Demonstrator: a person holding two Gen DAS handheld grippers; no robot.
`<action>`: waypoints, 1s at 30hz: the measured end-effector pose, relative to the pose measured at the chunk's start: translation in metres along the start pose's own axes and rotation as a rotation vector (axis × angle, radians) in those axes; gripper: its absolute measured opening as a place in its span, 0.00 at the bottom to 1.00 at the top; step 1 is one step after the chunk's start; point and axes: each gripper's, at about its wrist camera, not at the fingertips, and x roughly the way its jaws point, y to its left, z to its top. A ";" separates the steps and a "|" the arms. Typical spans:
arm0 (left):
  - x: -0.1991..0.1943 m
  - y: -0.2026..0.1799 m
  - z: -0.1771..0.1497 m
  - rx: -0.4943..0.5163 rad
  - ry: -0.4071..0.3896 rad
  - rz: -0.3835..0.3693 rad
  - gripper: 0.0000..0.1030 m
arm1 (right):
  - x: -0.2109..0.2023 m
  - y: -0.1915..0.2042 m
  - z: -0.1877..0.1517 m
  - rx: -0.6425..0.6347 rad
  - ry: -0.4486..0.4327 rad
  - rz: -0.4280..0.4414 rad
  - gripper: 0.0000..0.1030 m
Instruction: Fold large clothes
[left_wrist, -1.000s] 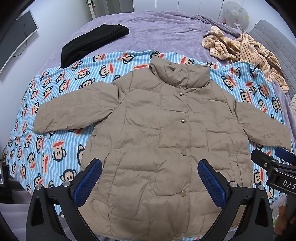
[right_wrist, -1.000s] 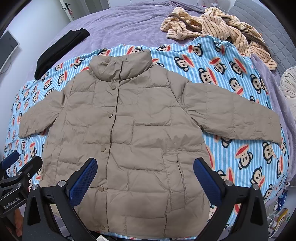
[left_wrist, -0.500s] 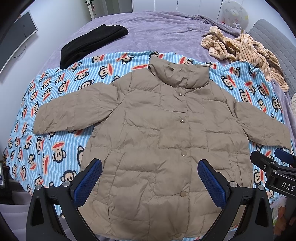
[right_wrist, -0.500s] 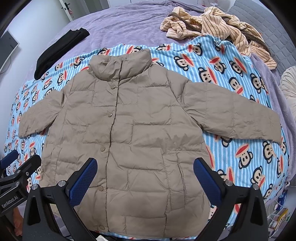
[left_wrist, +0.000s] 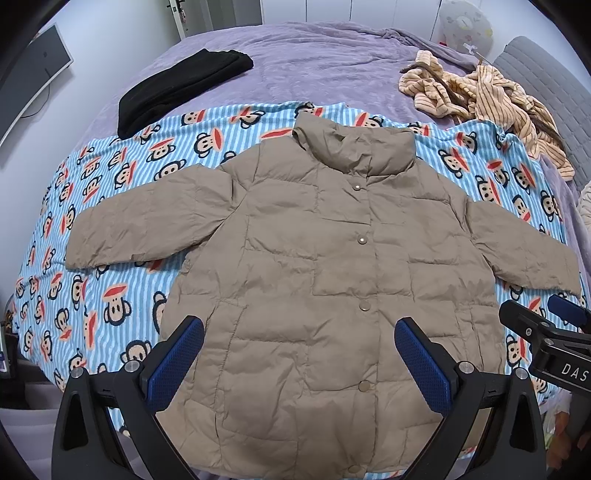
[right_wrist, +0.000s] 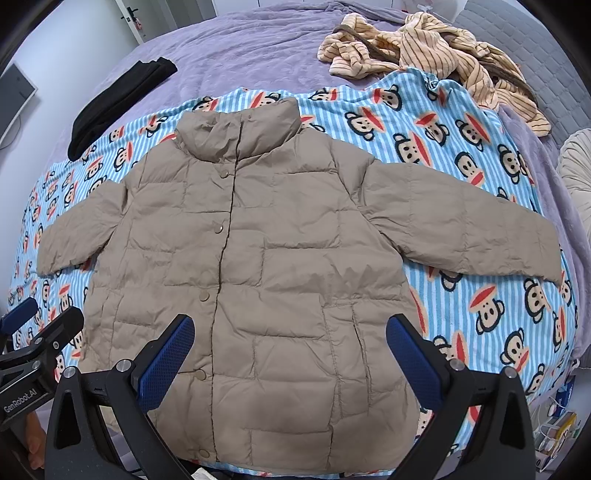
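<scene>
A tan quilted puffer jacket (left_wrist: 314, 266) lies flat, front up and snapped shut, sleeves spread to both sides, on a blue striped monkey-print blanket (left_wrist: 110, 295). It also shows in the right wrist view (right_wrist: 258, 266). My left gripper (left_wrist: 299, 354) is open and empty, held above the jacket's lower hem. My right gripper (right_wrist: 290, 350) is open and empty, also above the hem, and its tip shows at the right edge of the left wrist view (left_wrist: 546, 332). The left gripper's tip shows at the left edge of the right wrist view (right_wrist: 40, 332).
The blanket (right_wrist: 480, 295) lies on a purple bed (left_wrist: 314, 66). A black folded garment (left_wrist: 177, 88) lies at the back left. A heap of beige striped clothing (left_wrist: 487, 96) lies at the back right. A monitor (left_wrist: 33, 81) stands on the left.
Both grippers have drifted very slightly; the jacket has not moved and both grippers stay open.
</scene>
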 end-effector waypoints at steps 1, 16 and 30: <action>0.000 0.000 0.000 0.001 0.000 0.000 1.00 | 0.000 0.000 0.000 0.000 0.000 0.000 1.00; 0.000 0.001 0.001 -0.001 0.001 0.000 1.00 | -0.001 0.001 0.000 0.000 -0.002 -0.001 1.00; 0.000 0.002 0.001 -0.001 0.002 -0.002 1.00 | -0.001 0.001 0.000 -0.001 -0.001 -0.002 1.00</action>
